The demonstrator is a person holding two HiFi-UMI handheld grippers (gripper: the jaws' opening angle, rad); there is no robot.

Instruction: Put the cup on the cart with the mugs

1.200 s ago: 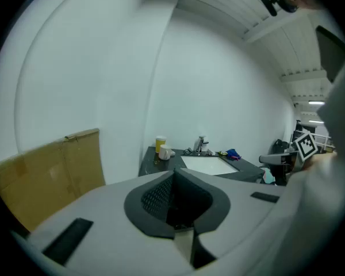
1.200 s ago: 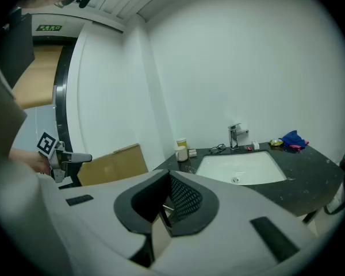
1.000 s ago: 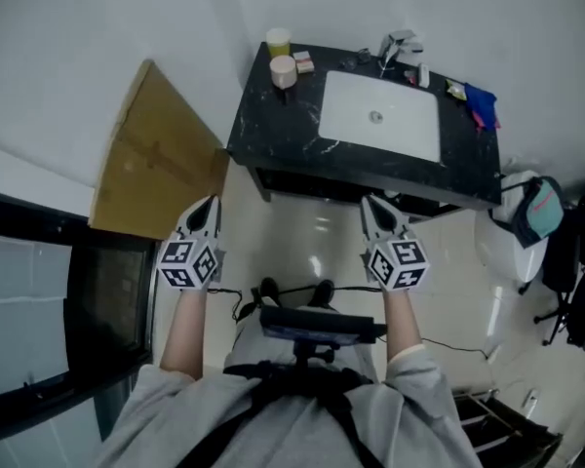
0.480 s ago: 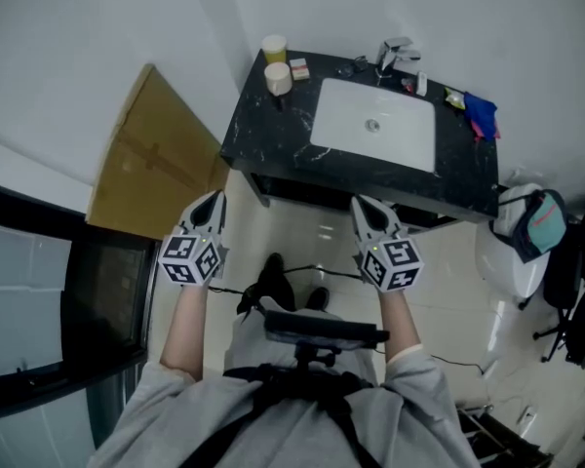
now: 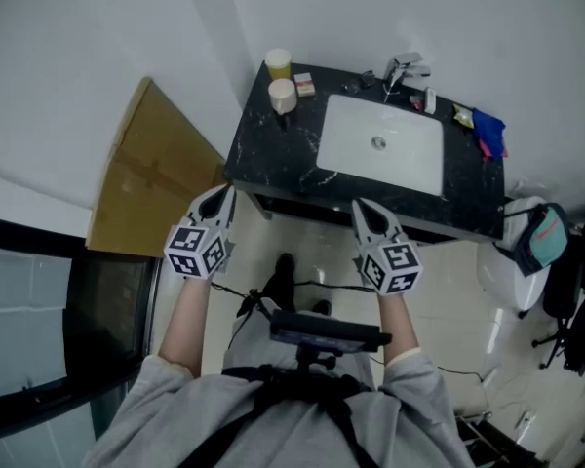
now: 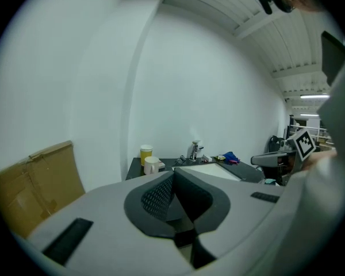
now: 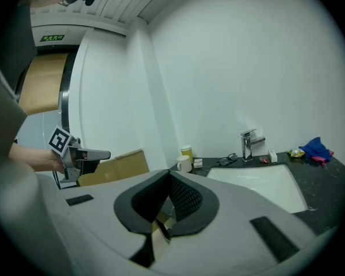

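Note:
A white mug (image 5: 282, 95) stands on the back left corner of a black marble counter (image 5: 273, 149), with a yellow cup (image 5: 278, 62) just behind it. Both also show far off in the left gripper view, the mug (image 6: 151, 165) and the yellow cup (image 6: 146, 153), and in the right gripper view, the mug (image 7: 184, 164) and the cup (image 7: 186, 152). My left gripper (image 5: 222, 195) and right gripper (image 5: 361, 208) are held side by side short of the counter's front edge, both shut and empty. No cart is in view.
A white sink (image 5: 380, 144) with a faucet (image 5: 402, 69) fills the counter's middle. A blue cloth (image 5: 487, 130) lies at its right end. A cardboard sheet (image 5: 151, 174) leans on the wall at the left. A white bin (image 5: 512, 242) and office chairs stand to the right.
Both grippers have come a little nearer the counter's front edge, the left one most. Their jaws have stayed shut.

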